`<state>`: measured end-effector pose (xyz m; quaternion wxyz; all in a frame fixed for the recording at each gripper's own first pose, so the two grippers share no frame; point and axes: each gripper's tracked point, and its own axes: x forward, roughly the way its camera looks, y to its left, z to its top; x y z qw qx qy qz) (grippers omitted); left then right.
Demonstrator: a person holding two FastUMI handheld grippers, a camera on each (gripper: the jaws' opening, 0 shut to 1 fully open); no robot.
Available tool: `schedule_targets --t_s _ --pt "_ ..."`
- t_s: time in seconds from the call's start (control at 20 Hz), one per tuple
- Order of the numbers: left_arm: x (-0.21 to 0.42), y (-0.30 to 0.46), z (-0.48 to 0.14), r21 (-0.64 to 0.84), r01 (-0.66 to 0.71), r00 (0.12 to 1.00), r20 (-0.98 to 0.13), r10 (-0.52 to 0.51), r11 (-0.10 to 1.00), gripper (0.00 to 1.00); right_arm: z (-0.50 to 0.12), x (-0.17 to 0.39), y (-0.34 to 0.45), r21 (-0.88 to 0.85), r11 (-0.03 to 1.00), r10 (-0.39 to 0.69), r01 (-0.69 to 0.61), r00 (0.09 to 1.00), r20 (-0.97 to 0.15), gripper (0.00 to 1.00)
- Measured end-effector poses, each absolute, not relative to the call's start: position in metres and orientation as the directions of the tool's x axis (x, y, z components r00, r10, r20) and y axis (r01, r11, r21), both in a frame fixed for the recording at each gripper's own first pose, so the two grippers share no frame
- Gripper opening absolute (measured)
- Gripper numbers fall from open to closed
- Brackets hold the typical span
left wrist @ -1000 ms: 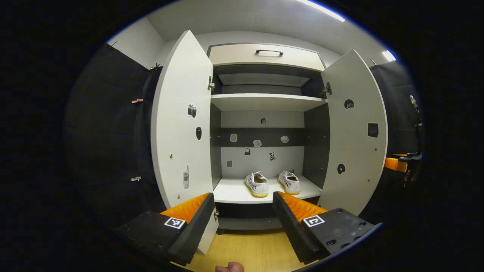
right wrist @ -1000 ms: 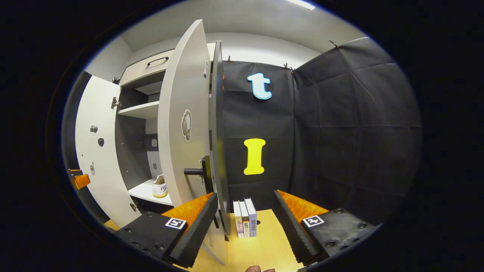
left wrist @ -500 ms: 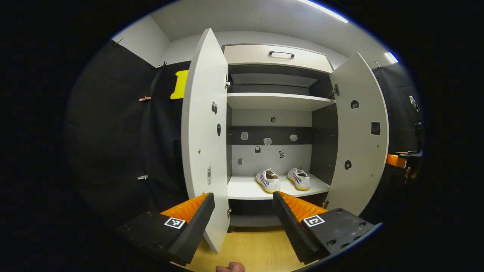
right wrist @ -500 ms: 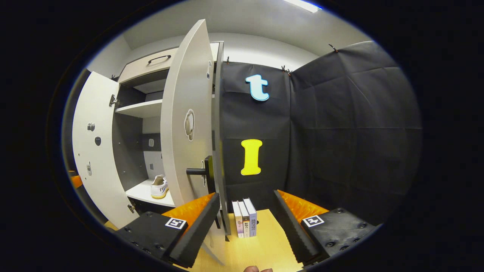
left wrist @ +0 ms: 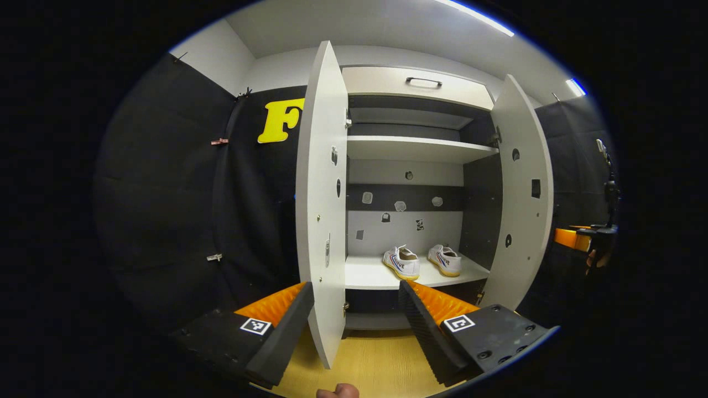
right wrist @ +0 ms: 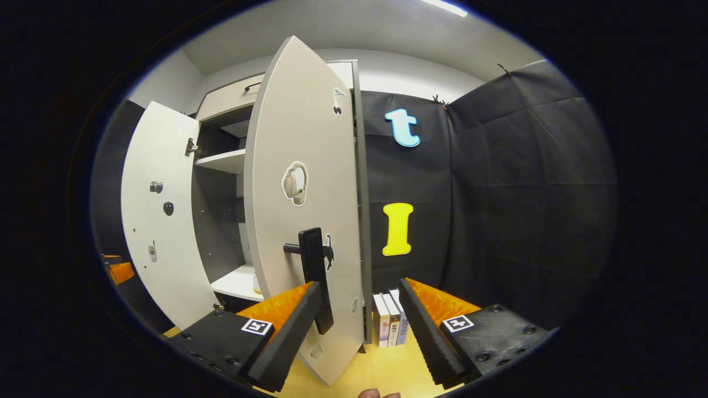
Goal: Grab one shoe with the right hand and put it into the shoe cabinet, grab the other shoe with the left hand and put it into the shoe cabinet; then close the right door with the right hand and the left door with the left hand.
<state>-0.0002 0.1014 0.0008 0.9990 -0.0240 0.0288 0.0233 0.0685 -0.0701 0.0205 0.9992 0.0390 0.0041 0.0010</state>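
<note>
Two white shoes (left wrist: 402,262) (left wrist: 447,260) stand side by side on the lower shelf (left wrist: 370,275) of the shoe cabinet. In the left gripper view the left door (left wrist: 325,221) is seen nearly edge-on, just beyond my open left gripper (left wrist: 354,309). The right door (left wrist: 522,193) stands partly swung in. In the right gripper view my open right gripper (right wrist: 359,315) faces the outer side of the right door (right wrist: 304,166), whose black handle (right wrist: 314,271) lies by its left finger. Nothing is between either gripper's fingers. The right gripper (left wrist: 575,239) also shows at the far right.
An upper shelf (left wrist: 420,149) and a top drawer with a dark handle (left wrist: 423,82) are above. Three books (right wrist: 390,327) stand on the wooden floor (right wrist: 381,362) beside the cabinet. Black cloth walls close in on both sides. The left gripper (right wrist: 119,272) peeks past the left door (right wrist: 160,221).
The right door has swung inward, showing its outer face to the right gripper. The left gripper has shifted left, so the left door now looks edge-on.
</note>
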Motion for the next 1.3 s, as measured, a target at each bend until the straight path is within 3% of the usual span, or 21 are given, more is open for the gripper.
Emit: schedule_targets --t_s 0.2,0.25,0.3,0.55,0.95,1.3 --pt "-0.003 0.116 -0.001 -0.057 -0.062 0.996 -0.063 0.059 0.996 0.97 0.016 0.078 -0.011 0.071 0.992 0.110 -0.107 0.993 -0.035 0.96" --pt "-0.004 0.121 -0.001 -0.059 -0.069 0.996 -0.062 0.066 0.996 0.97 0.018 0.077 0.002 0.064 0.990 0.130 -0.128 0.991 -0.031 0.92" --pt "-0.003 0.126 -0.001 -0.061 -0.076 0.996 -0.061 0.072 0.995 0.96 0.021 0.076 0.012 0.051 0.988 0.145 -0.144 0.989 -0.022 0.96" --pt "-0.003 0.165 0.005 -0.059 -0.136 0.990 -0.048 0.133 0.989 0.96 0.020 0.057 0.052 0.067 0.976 0.209 -0.207 0.978 -0.024 0.97" --pt "0.019 0.243 0.016 -0.047 -0.245 0.969 -0.024 0.244 0.968 0.98 0.011 0.043 0.063 0.096 0.973 0.216 -0.211 0.975 -0.046 0.97" --pt "0.059 0.259 0.007 -0.032 -0.238 0.971 -0.036 0.237 0.971 0.98 0.007 0.039 0.052 0.094 0.980 0.181 -0.175 0.982 -0.060 0.98"
